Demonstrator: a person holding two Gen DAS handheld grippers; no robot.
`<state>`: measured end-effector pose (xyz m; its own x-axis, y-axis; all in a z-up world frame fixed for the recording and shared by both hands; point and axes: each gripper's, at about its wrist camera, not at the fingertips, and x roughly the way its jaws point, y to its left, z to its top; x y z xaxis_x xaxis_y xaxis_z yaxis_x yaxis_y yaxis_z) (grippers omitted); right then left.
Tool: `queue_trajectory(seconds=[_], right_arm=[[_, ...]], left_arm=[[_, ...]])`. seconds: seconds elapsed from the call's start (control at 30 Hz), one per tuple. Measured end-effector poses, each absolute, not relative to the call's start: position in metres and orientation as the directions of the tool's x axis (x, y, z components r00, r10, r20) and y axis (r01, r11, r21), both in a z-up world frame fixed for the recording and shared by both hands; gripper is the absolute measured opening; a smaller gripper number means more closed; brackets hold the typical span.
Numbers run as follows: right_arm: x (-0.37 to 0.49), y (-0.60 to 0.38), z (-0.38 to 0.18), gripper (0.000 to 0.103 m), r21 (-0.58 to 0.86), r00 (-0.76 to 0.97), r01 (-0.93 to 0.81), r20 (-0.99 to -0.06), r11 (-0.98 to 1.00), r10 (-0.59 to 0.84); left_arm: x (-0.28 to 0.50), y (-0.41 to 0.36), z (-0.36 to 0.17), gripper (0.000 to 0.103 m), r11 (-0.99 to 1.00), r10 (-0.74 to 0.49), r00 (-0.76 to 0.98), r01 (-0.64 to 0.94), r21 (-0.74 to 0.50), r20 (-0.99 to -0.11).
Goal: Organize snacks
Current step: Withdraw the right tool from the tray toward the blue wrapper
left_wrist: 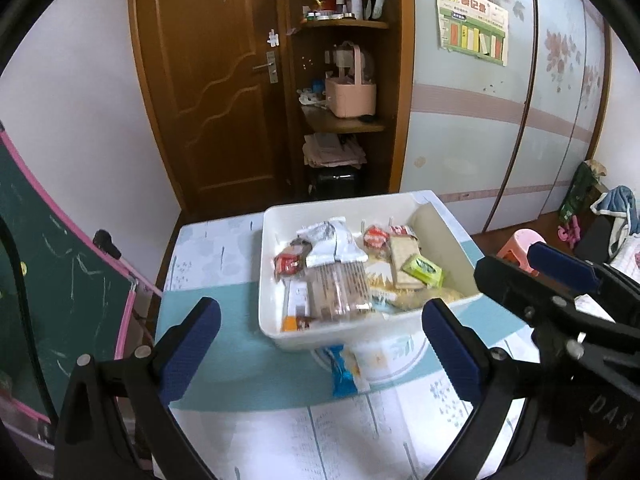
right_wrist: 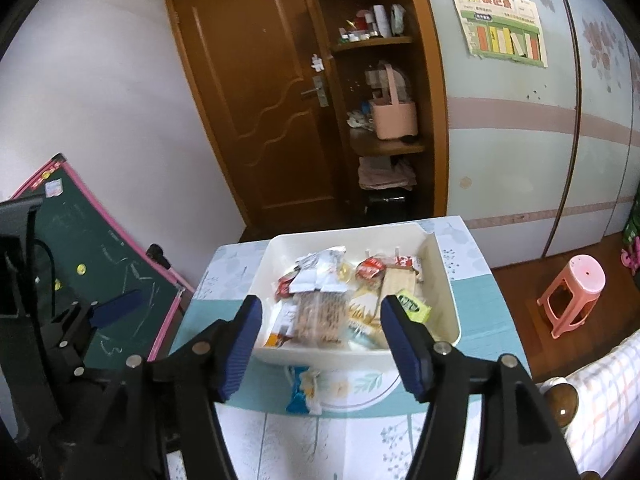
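A white bin (left_wrist: 276,320) full of snacks sits on the far half of the counter (left_wrist: 224,320), beyond both hand-held grippers. The left hand-held gripper (left_wrist: 320,346) has its blue pads wide apart with nothing between them; the bin lies ahead of it. The right hand-held gripper (right_wrist: 326,346) also stands apart and empty, framing the bin's near wall.

Inside the bin lie a clear pack of brown biscuits (left_wrist: 340,292), a silver-white pouch (left_wrist: 336,240), a red wrapper (left_wrist: 288,266) at the left, another red packet (left_wrist: 376,236) farther back and a green packet (left_wrist: 423,270) at the right. A blue-and-white packet (left_wrist: 346,368) lies on the counter just in front of the bin, partly under its near edge.

Print on the wrappers is too blurred to read. A wall poster (left_wrist: 472,20) on the far right carries large Chinese characters that cannot be made out reliably.
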<state>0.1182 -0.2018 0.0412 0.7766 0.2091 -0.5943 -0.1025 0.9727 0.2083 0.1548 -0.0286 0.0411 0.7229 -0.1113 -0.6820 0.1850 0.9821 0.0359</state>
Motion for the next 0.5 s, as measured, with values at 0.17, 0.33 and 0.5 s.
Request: queue_trajectory(seconds=[0.17, 0.33, 0.5], right_arm=[[0.097, -0.191, 0.033, 0.069, 0.158, 0.785, -0.123, -0.589, 0.980, 0.193], [0.091, -0.185, 0.013, 0.070, 0.155, 0.754, -0.139, -0.624, 0.978, 0.206], [0.094, -0.181, -0.019, 0.070, 0.140, 0.708, -0.129, -0.680, 0.982, 0.190]], left_arm=[[0.132, -0.023, 0.028, 0.101, 0.984, -0.101, 0.725, 0.172, 0.037, -0.681], [0.121, -0.014, 0.004, 0.101, 0.990, -0.075, 0.708, 0.134, 0.030, -0.702], [0.126, 0.007, -0.035, 0.101, 0.997, -0.015, 0.652, 0.062, 0.034, -0.758]])
